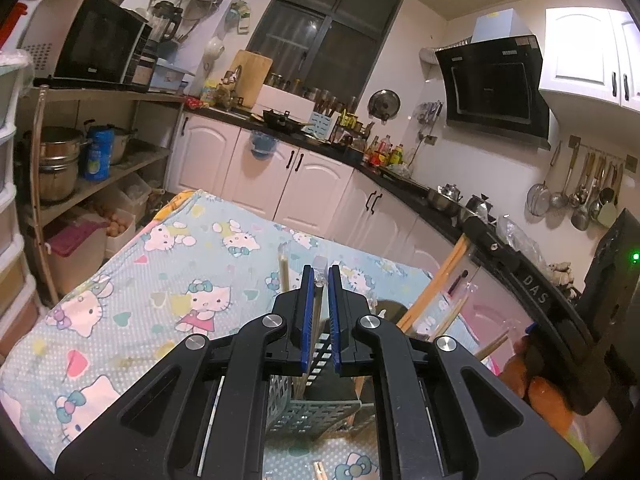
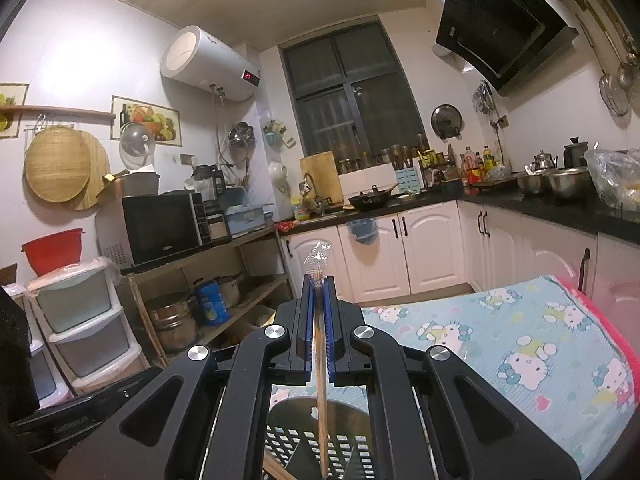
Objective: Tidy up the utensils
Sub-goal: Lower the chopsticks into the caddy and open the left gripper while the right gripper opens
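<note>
Cluttered kitchen, Hello Kitty tablecloth [image 1: 132, 280]. Left gripper [image 1: 320, 276] and right gripper [image 2: 319, 286] are each clamped tight on plastic-wrapped chopsticks [image 2: 319, 264], both held right over the slotted utensil basket [image 1: 304, 412].

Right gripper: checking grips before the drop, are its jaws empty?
No, the right gripper is shut on wrapped chopsticks.

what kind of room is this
A home kitchen, most likely: a range hood over a dark countertop, a microwave on a shelf, and ladles and strainers hanging on the wall.
</note>
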Available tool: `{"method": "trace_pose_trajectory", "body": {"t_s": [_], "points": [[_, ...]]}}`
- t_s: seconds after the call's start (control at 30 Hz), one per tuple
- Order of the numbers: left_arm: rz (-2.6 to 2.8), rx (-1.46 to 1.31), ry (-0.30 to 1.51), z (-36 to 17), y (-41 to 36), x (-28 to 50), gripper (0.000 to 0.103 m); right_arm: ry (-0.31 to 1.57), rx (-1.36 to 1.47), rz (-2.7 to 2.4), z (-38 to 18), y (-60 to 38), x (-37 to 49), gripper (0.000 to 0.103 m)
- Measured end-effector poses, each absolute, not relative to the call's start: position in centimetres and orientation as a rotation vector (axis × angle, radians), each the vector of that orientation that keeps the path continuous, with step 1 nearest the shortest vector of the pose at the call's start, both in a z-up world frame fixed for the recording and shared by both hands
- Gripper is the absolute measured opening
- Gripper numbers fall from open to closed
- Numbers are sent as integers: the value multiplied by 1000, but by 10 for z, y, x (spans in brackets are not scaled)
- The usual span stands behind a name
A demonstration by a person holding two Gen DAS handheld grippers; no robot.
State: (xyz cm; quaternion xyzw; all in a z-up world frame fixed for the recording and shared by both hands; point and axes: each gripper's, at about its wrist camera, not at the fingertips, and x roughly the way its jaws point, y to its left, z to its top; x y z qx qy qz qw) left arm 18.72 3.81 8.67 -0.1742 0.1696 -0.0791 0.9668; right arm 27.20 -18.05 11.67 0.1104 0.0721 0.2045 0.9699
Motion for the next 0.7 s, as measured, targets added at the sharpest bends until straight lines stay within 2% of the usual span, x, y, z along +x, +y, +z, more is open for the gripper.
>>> {"method": "trace_pose_trajectory", "body": {"t_s": [0.7], "points": [[-140,-361,342,81,43,179,3,196,215,377,78,-173,263,6]]}}
